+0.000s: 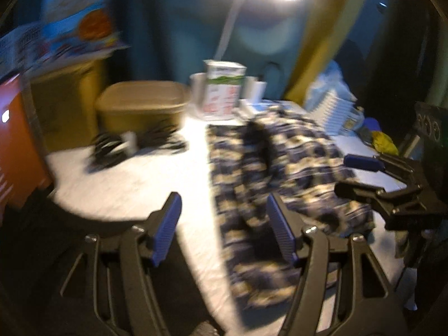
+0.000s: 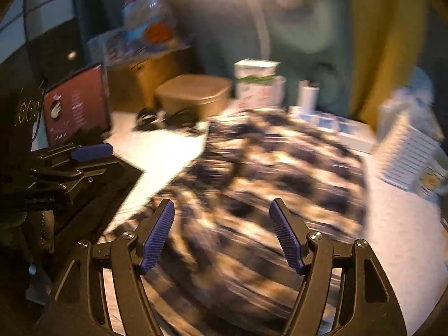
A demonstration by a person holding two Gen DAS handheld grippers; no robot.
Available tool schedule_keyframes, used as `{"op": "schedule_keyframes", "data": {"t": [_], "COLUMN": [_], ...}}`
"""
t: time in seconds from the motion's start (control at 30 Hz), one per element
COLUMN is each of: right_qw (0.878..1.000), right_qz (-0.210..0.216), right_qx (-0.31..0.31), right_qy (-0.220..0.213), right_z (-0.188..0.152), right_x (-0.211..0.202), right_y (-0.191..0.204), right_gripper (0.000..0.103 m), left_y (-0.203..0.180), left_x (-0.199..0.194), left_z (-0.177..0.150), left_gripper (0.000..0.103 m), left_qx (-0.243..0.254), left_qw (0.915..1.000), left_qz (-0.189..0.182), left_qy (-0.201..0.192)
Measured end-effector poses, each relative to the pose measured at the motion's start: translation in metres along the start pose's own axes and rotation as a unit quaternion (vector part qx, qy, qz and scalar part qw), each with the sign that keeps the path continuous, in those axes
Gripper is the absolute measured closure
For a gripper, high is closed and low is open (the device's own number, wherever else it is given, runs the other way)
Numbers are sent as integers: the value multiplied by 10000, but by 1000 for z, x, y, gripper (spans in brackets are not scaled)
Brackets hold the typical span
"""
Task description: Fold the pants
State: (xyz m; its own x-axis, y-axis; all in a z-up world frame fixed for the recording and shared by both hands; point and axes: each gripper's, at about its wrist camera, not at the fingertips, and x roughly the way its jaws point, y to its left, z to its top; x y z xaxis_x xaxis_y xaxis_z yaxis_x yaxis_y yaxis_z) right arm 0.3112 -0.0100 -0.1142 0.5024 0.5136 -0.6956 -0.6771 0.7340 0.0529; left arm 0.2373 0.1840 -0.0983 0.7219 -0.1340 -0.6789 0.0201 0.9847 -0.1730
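The left gripper (image 1: 222,204) stood with its blue-padded jaws spread apart and nothing between them, hovering over the white tabletop (image 1: 134,184) just off the left edge of the pants (image 1: 280,168). Its right pad (image 1: 281,231) overlapped the cloth in the left wrist view, though blur kept me from telling whether it touched. The pants, a dark blue and cream checked pair, lay flat on the table, running from about six o'clock up toward twelve o'clock in that view, with a dark fold or strap near their far end.

The right gripper (image 2: 221,205) was likewise released, jaws wide, hanging above the middle of the pants (image 2: 266,173) with no cloth pinched. In the left wrist view the same tool showed at three o'clock (image 1: 355,176), over the right edge of the garment.

Beyond the pants, at twelve o'clock, stood a white and green carton (image 1: 222,92). At eleven o'clock sat a tan lidded tub (image 1: 142,105), with a coil of black cable (image 1: 134,147) just in front of it. At two o'clock lay a stack of white booklets (image 1: 336,114) and, near them, a yellow crumpled thing (image 1: 385,141). In the right wrist view a red screen (image 2: 77,106) stood at nine o'clock. Both views were heavily smeared.
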Motion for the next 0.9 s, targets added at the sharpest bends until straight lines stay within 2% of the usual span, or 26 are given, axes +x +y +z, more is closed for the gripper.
{"op": "schedule_keyframes", "data": {"t": [0.1, 0.2, 0.33, 0.4, 0.5, 0.53, 0.57, 0.6, 0.7, 0.8, 0.9], "right_qw": [9991, 9966, 9957, 9964, 9982, 9989, 9994, 9996, 9995, 9977, 9974], "right_qz": [-276, -474, -504, -485, -380, -301, -261, -286, -190, -261, -287], "right_qx": [331, 671, 777, 694, 460, 328, 200, 77, -176, -274, -285], "right_qy": [-18, 2, 7, 1, -85, -148, -109, -40, 173, 557, 593], "right_z": [-8, -14, -19, -16, -9, -6, -2, 2, 11, 13, 16], "right_x": [-4, -5, -4, 1, 10, 15, 21, 30, 64, 96, 98], "right_y": [-36, -68, -91, -96, -98, -98, -97, -96, -94, -97, -99], "right_gripper": [29, 29, 29, 29, 31, 47, 75, 84, 87, 88, 88], "left_y": [-25, -43, -51, -44, -16, -6, 2, 7, 23, 26, 30], "left_x": [18, 41, 80, 102, 123, 130, 134, 136, 140, 138, 120], "left_z": [17, 31, 50, 57, 59, 58, 57, 56, 55, 61, 67], "left_gripper": [38, 37, 37, 37, 37, 37, 37, 36, 36, 36, 36], "left_qx": [291, 559, 705, 722, 332, 252, 208, 162, -67, -67, -185], "left_qw": [9993, 9980, 9970, 9956, 9950, 9943, 9936, 9933, 9933, 9929, 9940], "left_qz": [-228, -262, -33, 327, 558, 607, 658, 685, 589, 543, 364], "left_qy": [25, 114, 322, 493, 756, 841, 891, 914, 992, 1057, 1013]}}
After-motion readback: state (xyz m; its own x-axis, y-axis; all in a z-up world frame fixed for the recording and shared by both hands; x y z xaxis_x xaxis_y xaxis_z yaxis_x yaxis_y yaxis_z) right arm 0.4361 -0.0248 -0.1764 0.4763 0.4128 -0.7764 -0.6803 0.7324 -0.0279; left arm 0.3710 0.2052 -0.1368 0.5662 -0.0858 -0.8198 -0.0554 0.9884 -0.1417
